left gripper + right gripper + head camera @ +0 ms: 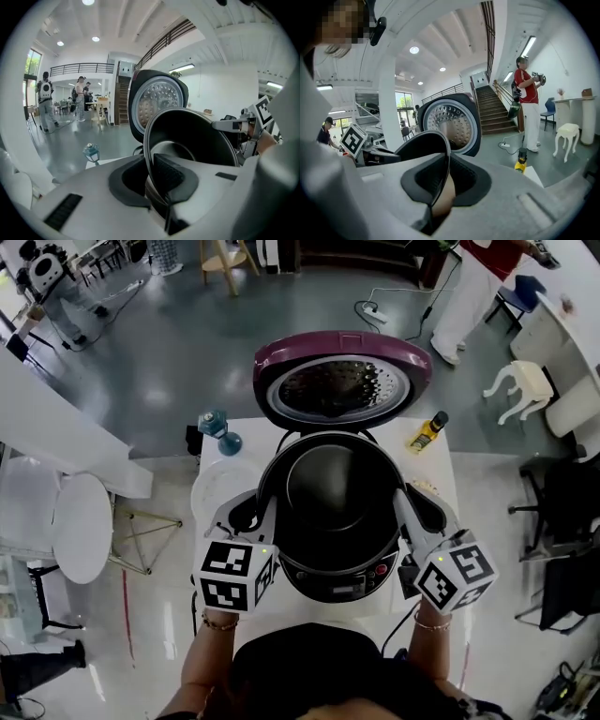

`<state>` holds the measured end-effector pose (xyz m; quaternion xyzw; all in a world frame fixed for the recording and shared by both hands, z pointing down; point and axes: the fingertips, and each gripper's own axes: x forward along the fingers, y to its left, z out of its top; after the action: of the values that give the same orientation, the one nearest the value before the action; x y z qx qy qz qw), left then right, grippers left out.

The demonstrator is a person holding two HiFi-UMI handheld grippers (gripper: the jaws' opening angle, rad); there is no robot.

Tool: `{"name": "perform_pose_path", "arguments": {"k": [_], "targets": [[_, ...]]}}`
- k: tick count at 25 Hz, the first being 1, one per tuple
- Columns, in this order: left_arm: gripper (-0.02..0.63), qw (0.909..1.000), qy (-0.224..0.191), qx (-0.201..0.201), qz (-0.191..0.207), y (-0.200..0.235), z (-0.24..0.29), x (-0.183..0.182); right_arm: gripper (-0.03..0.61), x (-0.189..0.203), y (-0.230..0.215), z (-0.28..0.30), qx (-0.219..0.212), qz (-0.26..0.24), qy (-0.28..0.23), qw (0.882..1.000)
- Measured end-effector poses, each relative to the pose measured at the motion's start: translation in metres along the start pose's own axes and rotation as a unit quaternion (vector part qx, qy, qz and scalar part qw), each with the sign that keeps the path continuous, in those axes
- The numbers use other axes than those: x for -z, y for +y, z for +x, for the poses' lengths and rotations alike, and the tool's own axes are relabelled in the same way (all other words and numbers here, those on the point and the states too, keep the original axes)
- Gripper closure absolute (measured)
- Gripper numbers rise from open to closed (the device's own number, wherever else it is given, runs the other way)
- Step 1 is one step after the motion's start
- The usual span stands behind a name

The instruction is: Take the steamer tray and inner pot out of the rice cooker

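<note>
The left gripper [151, 176] and right gripper [440, 180] each clamped the inner pot [330, 491] by its thin rim between the fingers [169, 174], apparently just above the rice cooker [330, 583] (lid [342, 382] open); uneven lifting could slip the rim free.

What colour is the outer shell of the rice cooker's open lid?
Purple-maroon. The lid shows it best in the head view.

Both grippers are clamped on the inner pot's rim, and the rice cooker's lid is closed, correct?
No. The lid stands open, tipped back behind the rice cooker, as the head view shows. The rest holds: the left gripper and the right gripper are each clamped on the rim of the inner pot.
</note>
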<state>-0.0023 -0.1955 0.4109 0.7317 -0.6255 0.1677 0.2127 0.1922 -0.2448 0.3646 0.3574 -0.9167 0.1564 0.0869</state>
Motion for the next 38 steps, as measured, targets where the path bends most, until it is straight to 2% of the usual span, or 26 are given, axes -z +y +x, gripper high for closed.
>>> {"name": "perform_pose_path", "arguments": {"k": [3, 9, 15, 20, 29, 38], "targets": [[0.582, 0.9996, -0.028, -0.002, -0.006, 0.0, -0.018, -0.007, 0.54, -0.011, 0.017, -0.013, 0.003, -0.012, -0.019, 1.0], [0.597, 0.9932, -0.114, -0.02, -0.014, 0.019, -0.069, -0.037, 0.541, -0.043, 0.068, -0.035, -0.006, -0.038, -0.081, 0.996], [0.598, 0.9907, -0.13, -0.038, -0.007, 0.049, -0.114, -0.035, 0.543, -0.046, 0.116, -0.031, -0.023, -0.039, -0.091, 0.995], [0.598, 0.9912, -0.122, -0.05, -0.006, 0.092, -0.154, -0.026, 0.543, -0.041, 0.17, -0.013, -0.032, -0.037, -0.086, 0.995], [0.598, 0.9927, -0.101, -0.065, 0.008, 0.165, -0.21, 0.009, 0.543, -0.006, 0.255, 0.022, -0.039, -0.016, -0.053, 0.998], [0.597, 0.9995, -0.013, -0.02, 0.023, 0.202, -0.215, 0.078, 0.542, 0.07, 0.299, 0.031, -0.01, 0.054, 0.013, 0.998]]}}
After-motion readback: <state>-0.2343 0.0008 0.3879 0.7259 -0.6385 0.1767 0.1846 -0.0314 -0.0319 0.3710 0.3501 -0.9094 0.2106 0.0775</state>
